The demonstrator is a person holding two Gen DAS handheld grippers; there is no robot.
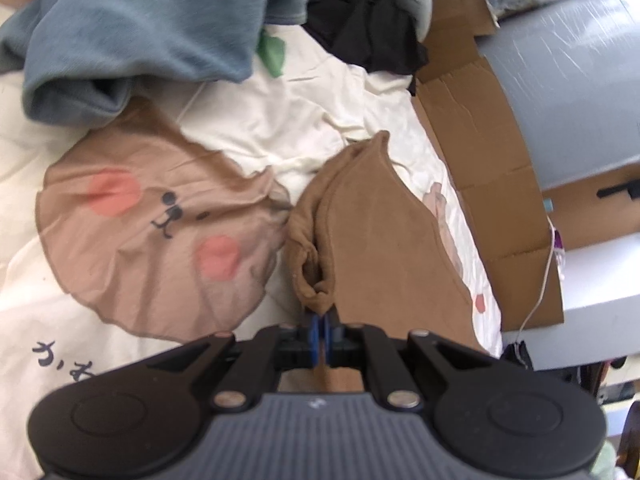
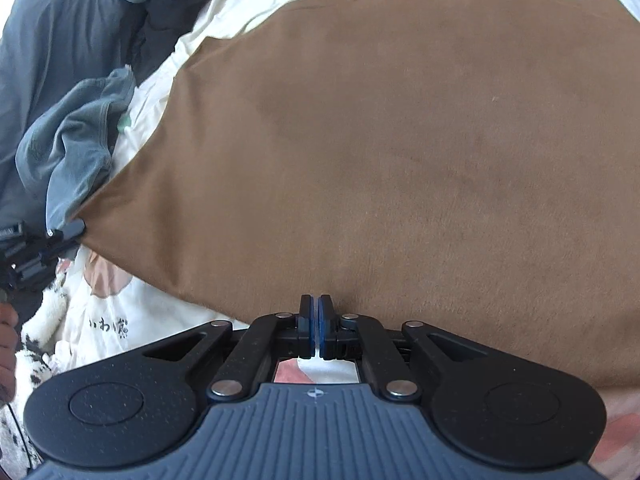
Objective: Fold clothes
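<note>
A brown garment (image 2: 380, 152) is stretched wide and flat above the cream printed bedspread (image 2: 116, 308), filling most of the right wrist view. My right gripper (image 2: 318, 302) is shut on its near edge. My left gripper (image 1: 323, 316) is shut on a bunched corner of the same brown garment (image 1: 372, 240), which hangs in folds ahead of it. In the right wrist view the left gripper (image 2: 74, 229) shows at the far left, clamped on the garment's left corner, with a person's hand (image 2: 6, 344) below it.
A blue-grey sweatshirt (image 1: 132, 32) and black clothes (image 1: 360, 20) are heaped at the far side of the bedspread (image 1: 280, 120). Flattened cardboard (image 1: 488, 168) and a grey box (image 1: 568, 92) stand to the right. A white cable (image 1: 540, 292) hangs there.
</note>
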